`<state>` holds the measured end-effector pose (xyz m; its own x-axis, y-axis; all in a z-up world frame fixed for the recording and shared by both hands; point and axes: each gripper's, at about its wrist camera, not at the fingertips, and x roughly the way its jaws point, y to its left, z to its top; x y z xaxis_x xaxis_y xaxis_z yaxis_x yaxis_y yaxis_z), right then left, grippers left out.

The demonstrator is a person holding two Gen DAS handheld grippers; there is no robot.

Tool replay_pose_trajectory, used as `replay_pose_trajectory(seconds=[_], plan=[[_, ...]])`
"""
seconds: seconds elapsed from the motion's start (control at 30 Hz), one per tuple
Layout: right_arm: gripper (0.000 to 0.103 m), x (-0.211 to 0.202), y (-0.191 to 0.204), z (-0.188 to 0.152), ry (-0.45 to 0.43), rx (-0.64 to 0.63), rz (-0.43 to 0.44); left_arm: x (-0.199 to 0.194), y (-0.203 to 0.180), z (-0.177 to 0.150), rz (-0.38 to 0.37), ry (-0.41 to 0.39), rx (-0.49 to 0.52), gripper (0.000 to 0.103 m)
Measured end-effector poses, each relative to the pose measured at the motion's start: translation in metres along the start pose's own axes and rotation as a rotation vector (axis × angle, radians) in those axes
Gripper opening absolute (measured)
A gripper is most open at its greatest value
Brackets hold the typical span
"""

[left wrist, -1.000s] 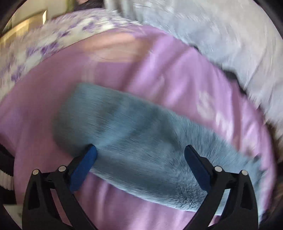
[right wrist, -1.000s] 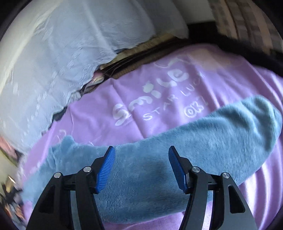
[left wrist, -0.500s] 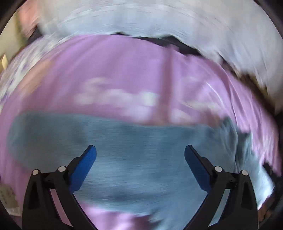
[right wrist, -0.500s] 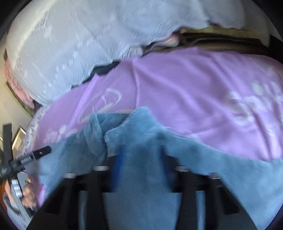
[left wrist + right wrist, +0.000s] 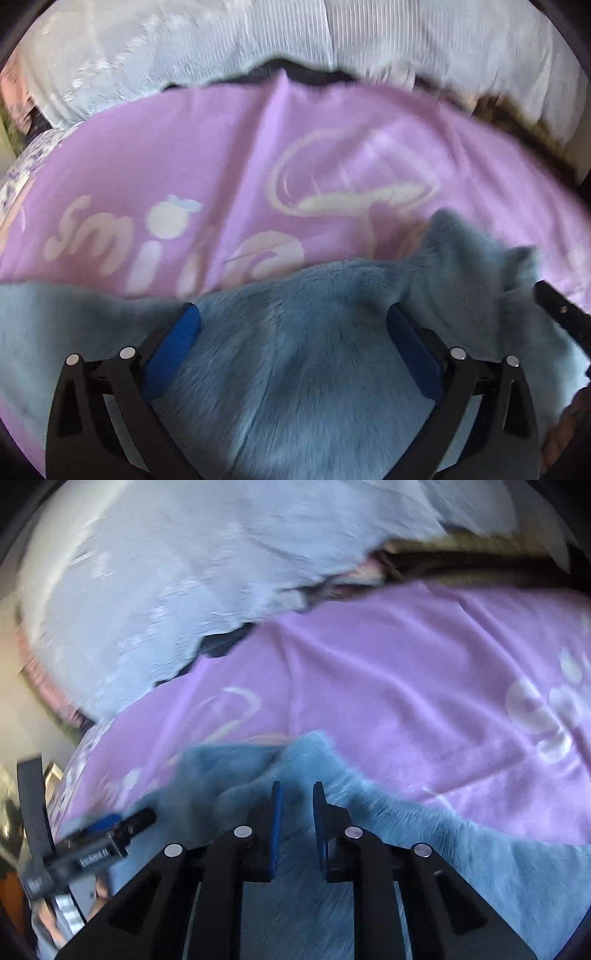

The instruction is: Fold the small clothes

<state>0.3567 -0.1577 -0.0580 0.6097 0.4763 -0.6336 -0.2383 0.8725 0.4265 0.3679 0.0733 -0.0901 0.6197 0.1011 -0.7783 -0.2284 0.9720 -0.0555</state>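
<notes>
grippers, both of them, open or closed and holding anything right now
Left gripper: open, spread over the fluffy blue sock, not gripping it.
Right gripper: nearly closed, pinching a fold of the fluffy blue sock.

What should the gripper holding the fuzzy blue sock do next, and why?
Probably carry the pinched end across toward the sock's other end. The right gripper looks nearly shut on a raised end of the blue sock, while the left gripper is wide open over its flat middle on the purple blanket. So the fold seems just begun.
</notes>
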Motion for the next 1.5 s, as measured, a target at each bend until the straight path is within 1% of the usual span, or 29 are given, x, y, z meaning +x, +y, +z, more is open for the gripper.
replay_pose_trajectory(seconds=[0.03, 0.07, 0.1, 0.17, 0.2, 0.23, 0.27, 0.33, 0.37, 0.43, 0.47, 0.5, 0.57, 0.63, 0.7, 0.77, 0.83, 0.9, 1.0, 1.07, 1.13, 1.17, 1.23, 1.27, 1.33, 1.4, 1.43, 1.47, 1.5], plan=[[0.029, -0.004, 0.008, -0.004, 0.027, -0.033, 0.015, -0.014, 0.002, -0.004, -0.055, -0.022, 0.002, 0.098], [0.043, -0.005, 0.019, -0.011, 0.080, -0.084, 0.013, -0.019, 0.003, -0.007, -0.082, -0.019, 0.004, 0.098], [0.047, -0.003, 0.026, -0.017, 0.111, -0.121, -0.004, -0.021, 0.002, -0.011, -0.103, -0.003, 0.003, 0.098], [0.048, 0.011, 0.035, -0.030, 0.169, -0.189, -0.062, -0.012, -0.006, -0.017, -0.127, 0.088, 0.024, 0.098], [0.048, 0.016, 0.035, -0.035, 0.174, -0.203, -0.082, -0.006, -0.012, -0.022, -0.105, 0.120, 0.049, 0.098], [0.048, 0.015, 0.035, -0.033, 0.172, -0.201, -0.080, 0.002, -0.024, -0.029, -0.022, 0.125, 0.124, 0.099], [0.046, 0.011, 0.033, -0.032, 0.169, -0.189, -0.070, 0.002, -0.032, -0.033, 0.012, 0.109, 0.161, 0.099], [0.046, -0.003, 0.026, -0.032, 0.138, -0.143, -0.076, -0.006, -0.038, -0.036, 0.049, 0.083, 0.186, 0.099], [0.047, -0.012, 0.026, -0.034, 0.129, -0.137, -0.080, -0.010, -0.037, -0.037, 0.044, 0.089, 0.186, 0.099], [0.051, -0.036, 0.033, -0.046, 0.124, -0.159, -0.079, -0.023, -0.033, -0.044, 0.003, 0.107, 0.178, 0.098], [0.058, -0.041, 0.037, -0.054, 0.128, -0.170, -0.082, -0.032, -0.032, -0.051, -0.011, 0.116, 0.186, 0.099], [0.064, -0.045, 0.039, -0.063, 0.140, -0.186, -0.086, -0.040, -0.032, -0.060, -0.004, 0.120, 0.199, 0.099], [0.065, -0.047, 0.043, -0.083, 0.165, -0.238, -0.116, -0.050, -0.028, -0.080, 0.019, 0.115, 0.223, 0.099], [0.063, -0.051, 0.045, -0.085, 0.155, -0.247, -0.149, -0.058, -0.027, -0.093, 0.037, 0.090, 0.239, 0.099], [0.064, -0.073, 0.048, -0.085, 0.110, -0.231, -0.175, -0.068, -0.027, -0.101, 0.072, 0.068, 0.259, 0.099], [0.064, -0.100, 0.055, -0.100, 0.095, -0.261, -0.134, -0.084, -0.021, -0.110, 0.047, 0.075, 0.238, 0.099], [0.064, -0.113, 0.051, -0.122, 0.124, -0.243, -0.129, -0.103, -0.012, -0.129, 0.007, 0.085, 0.219, 0.099], [0.065, -0.120, 0.046, -0.150, 0.160, -0.240, -0.139, -0.115, -0.005, -0.150, 0.007, 0.095, 0.227, 0.099], [0.068, -0.141, 0.047, -0.165, 0.151, -0.239, -0.158, -0.136, 0.001, -0.179, 0.005, 0.089, 0.247, 0.099], [0.068, -0.159, 0.050, -0.174, 0.123, -0.240, -0.167, -0.150, 0.005, -0.197, 0.008, 0.090, 0.251, 0.099], [0.069, -0.183, 0.057, -0.190, 0.103, -0.265, -0.128, -0.165, 0.011, -0.211, -0.019, 0.075, 0.231, 0.099], [0.074, -0.187, 0.060, -0.197, 0.109, -0.279, -0.109, -0.177, 0.015, -0.222, -0.057, 0.061, 0.235, 0.099], [0.077, -0.180, 0.061, -0.219, 0.170, -0.314, -0.110, -0.184, 0.016, -0.236, -0.070, 0.050, 0.250, 0.099], [0.077, -0.175, 0.060, -0.224, 0.174, -0.320, -0.126, -0.183, 0.018, -0.241, -0.067, 0.054, 0.255, 0.099], [0.077, -0.185, 0.061, -0.218, 0.150, -0.317, -0.119, -0.177, 0.020, -0.240, -0.068, 0.077, 0.238, 0.099], [0.077, -0.207, 0.051, -0.204, 0.077, -0.251, -0.052, -0.180, 0.023, -0.234, -0.071, 0.083, 0.219, 0.099], [0.077, -0.218, 0.037, -0.193, 0.034, -0.195, -0.041, -0.184, 0.026, -0.232, -0.078, 0.076, 0.201, 0.099], [0.077, -0.225, 0.026, -0.187, 0.007, -0.150, -0.052, -0.186, 0.029, -0.228, -0.082, 0.072, 0.185, 0.099], [0.077, -0.233, 0.001, -0.174, -0.038, -0.061, -0.093, -0.190, 0.032, -0.224, -0.082, 0.067, 0.168, 0.099]])
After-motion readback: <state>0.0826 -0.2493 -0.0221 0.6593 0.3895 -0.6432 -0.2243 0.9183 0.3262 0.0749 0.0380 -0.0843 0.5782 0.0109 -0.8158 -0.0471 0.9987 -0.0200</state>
